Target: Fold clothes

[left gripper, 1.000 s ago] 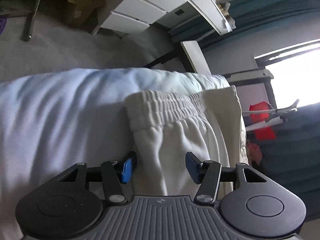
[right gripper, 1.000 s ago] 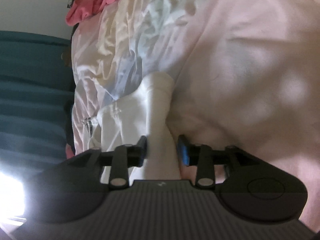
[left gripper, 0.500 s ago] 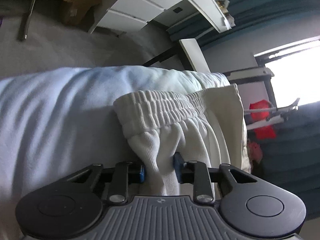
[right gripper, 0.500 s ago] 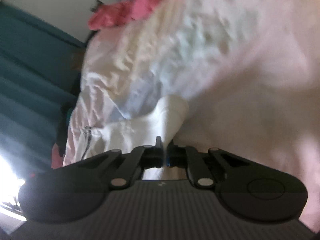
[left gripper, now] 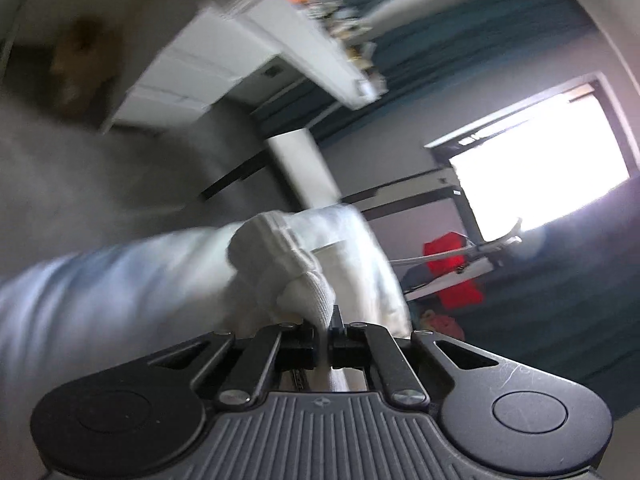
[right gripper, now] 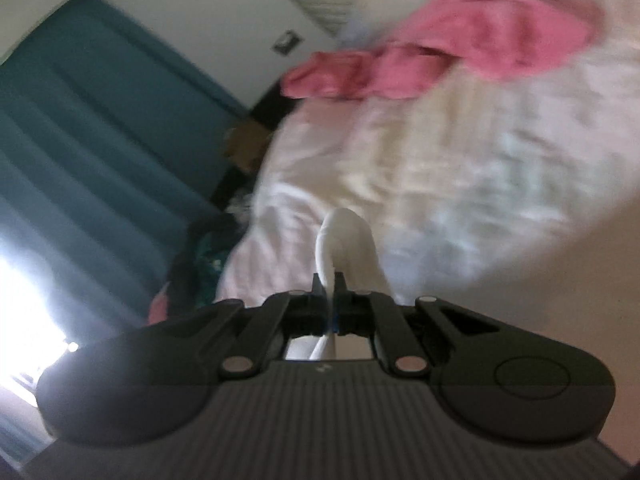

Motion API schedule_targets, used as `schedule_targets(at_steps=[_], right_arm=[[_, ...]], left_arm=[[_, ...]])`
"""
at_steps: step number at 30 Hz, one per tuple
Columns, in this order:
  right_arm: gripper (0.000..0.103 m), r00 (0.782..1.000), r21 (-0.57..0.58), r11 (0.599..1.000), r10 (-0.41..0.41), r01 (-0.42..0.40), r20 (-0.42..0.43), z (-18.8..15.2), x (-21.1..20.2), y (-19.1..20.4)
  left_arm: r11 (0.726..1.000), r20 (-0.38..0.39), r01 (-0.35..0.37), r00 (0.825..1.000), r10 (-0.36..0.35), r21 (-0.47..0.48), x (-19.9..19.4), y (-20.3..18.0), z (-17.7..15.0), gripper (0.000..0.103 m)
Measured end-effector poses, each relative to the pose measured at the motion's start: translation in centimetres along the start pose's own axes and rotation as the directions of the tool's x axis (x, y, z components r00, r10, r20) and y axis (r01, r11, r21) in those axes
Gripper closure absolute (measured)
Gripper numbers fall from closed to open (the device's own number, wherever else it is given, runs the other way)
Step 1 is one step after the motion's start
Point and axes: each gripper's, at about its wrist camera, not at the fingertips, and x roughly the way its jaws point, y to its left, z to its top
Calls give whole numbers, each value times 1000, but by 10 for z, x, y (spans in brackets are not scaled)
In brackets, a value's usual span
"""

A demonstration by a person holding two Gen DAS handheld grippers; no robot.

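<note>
1. Left gripper [left gripper: 323, 334] is clamped tight on a bunched fold of the white shorts [left gripper: 288, 264], whose cloth rises toward 12 o'clock from the jaws.
2. Right gripper [right gripper: 329, 312] is pinched just as tight on another thin fold of the shorts [right gripper: 346, 240], which loops up at 12 o'clock over the bed sheet [right gripper: 500, 200].
3. Both views are blurred, so judge the lift gently: raise both ends level and keep the cloth taut.
4. Avoid the pink garment [right gripper: 440, 60] at 1 o'clock.

text: none legible | labels: none legible | both views blurred
</note>
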Motion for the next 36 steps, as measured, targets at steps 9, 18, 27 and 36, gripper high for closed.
schedule_targets(at_steps=[9,18,27,36], right_arm=[[97,986,-284,948,-111,144,128,-39,165,148],[97,955,-431,858,-297,279,28,-110,316,149],[76,981,-415,901,-176,125,-87,-95,282,141],[38,966,-209,963,122,-170,-227,-85,139,87]], left_arm=[[989,48,-101,994,96,108,189,-123,18,99],[926,-41,-296,949,313,234,362,-134,3,98],[934,-92,-173,973,211,312,333,-128,-3,75],[956,-126,-45,988,85,290,177,-79,-28,36]])
